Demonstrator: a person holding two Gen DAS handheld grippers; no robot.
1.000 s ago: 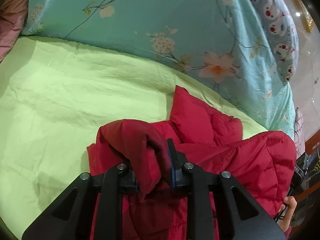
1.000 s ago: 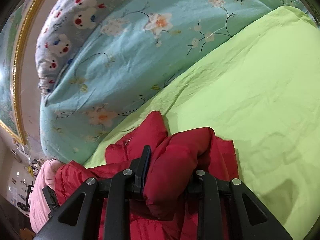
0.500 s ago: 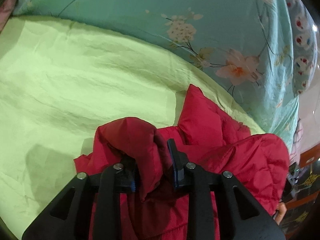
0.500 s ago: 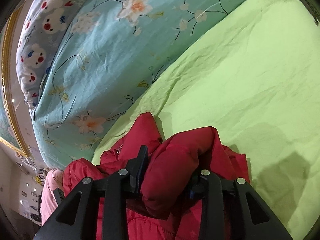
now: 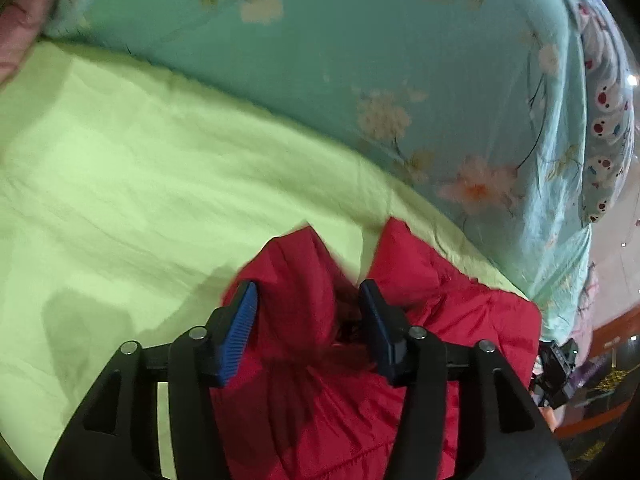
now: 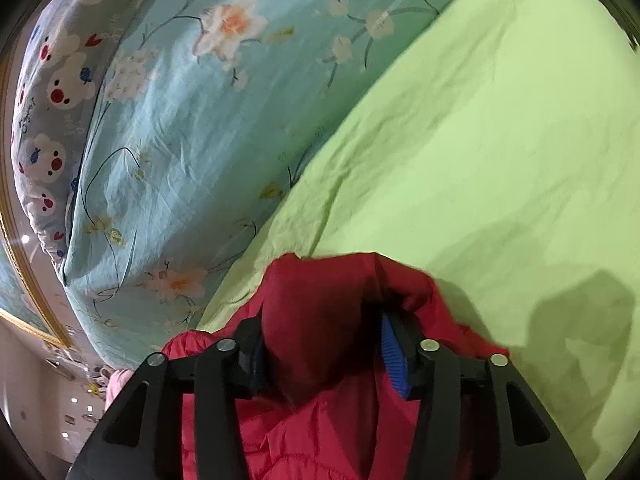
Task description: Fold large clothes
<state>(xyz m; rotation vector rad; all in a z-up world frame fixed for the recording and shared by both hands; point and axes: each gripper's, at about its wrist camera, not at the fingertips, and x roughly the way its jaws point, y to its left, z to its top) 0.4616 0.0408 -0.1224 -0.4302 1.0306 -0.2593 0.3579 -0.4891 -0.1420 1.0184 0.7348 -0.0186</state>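
Observation:
A red puffer jacket (image 5: 440,300) lies bunched on the light green bed sheet (image 5: 140,200). My left gripper (image 5: 308,292) straddles a raised fold of it. Its jaws are opening, and the blue pads (image 5: 240,320) stand off the fabric. In the right wrist view another raised fold of the jacket (image 6: 328,276) sits between the fingers of my right gripper (image 6: 320,324). Those jaws are opening too, and the right pad (image 6: 394,356) shows a gap to the cloth. The rest of the jacket is hidden under both grippers.
A turquoise floral quilt (image 5: 360,60) (image 6: 180,160) is heaped along the far side of the sheet (image 6: 500,160). A bear-print pillow (image 5: 604,128) (image 6: 52,92) lies beyond it. Pink cloth (image 5: 20,32) shows at the top left corner.
Both grippers were clamped on folds of the red jacket; now their jaws have spread and the pads have come off the fabric. Both views have shifted, and the folds have sunk toward the sheet.

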